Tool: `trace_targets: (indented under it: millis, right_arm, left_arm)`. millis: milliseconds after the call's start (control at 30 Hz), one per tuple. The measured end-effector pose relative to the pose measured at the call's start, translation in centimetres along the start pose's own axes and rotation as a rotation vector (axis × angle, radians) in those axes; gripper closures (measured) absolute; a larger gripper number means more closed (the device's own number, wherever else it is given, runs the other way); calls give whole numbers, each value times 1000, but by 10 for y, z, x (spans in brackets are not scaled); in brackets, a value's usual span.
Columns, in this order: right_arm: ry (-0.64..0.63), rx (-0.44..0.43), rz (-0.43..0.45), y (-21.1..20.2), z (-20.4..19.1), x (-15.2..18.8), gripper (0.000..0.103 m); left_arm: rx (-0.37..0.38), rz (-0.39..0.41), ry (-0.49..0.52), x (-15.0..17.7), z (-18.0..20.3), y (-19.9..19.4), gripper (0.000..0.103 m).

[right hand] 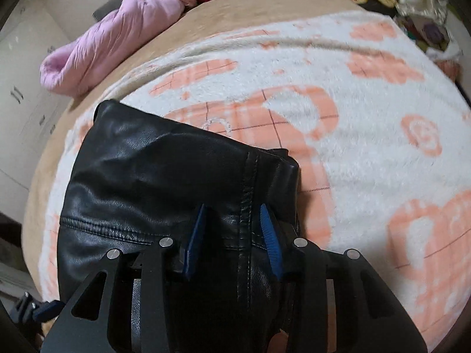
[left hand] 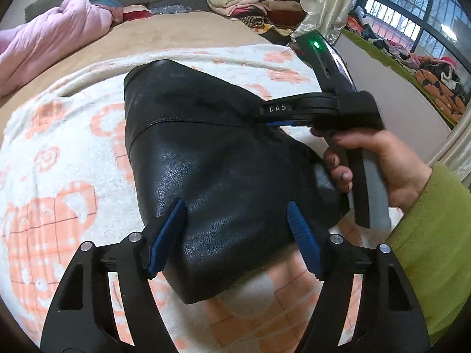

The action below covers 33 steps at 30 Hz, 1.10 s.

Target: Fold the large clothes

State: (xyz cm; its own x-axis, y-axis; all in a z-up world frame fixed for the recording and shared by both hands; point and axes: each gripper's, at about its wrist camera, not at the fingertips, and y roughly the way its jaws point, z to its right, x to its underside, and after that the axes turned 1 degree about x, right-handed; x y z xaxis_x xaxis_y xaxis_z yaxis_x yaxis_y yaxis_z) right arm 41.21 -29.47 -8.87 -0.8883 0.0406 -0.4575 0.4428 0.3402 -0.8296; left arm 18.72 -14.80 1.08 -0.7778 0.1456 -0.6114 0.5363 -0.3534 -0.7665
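A: Where's the jacket [left hand: 206, 158]?

B: Folded into a black leather bundle on the white-and-orange blanket [left hand: 59, 153]. In the left view its long axis runs from near the camera away toward the pink quilt [left hand: 50, 41].

A: And the left gripper [left hand: 235, 235]?

B: Spread wide, 1 blue pad either side of the bundle's near end, above the leather; contact is unclear.

A: The right gripper [right hand: 232, 238]?

B: Its 2 pads sit fairly close, straddling a stitched seam. From the left view its tips look pressed at the jacket's far-right edge, but I cannot tell if it grips. The bundle's underside is hidden.
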Motion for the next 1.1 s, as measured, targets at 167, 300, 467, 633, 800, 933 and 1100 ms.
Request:
trace_targets:
  millis: [167,300,467,633,800,933,1100]
  right_arm:
    - [6,6,19,-8,-2,4,66]
    - [3,-16,59,-27,-5,8,51]
    - [-37,16,92,-46,-11,16,26]
    - [-22,-4,98,-56,-7,28,26]
    - [-4,-32,102,-69,0,44,26]
    - [24,-108,108,-83,7,63,25]
    - [51,-205,15,-76,17,82,13]
  left_arm:
    - [-3,-5,-9,1,1,-1,37]
    - [1,-6,-14,1,-2,-4,34]
    - [4,-4,-29,0,-3,-6,34]
    - [3,-4,-44,1,-5,-10,33]
    - [-30,26,-64,2,-10,-20,19]
    - [-60,40,-105,1,-23,-21,14]
    - [6,0,-212,1,-44,-4,10]
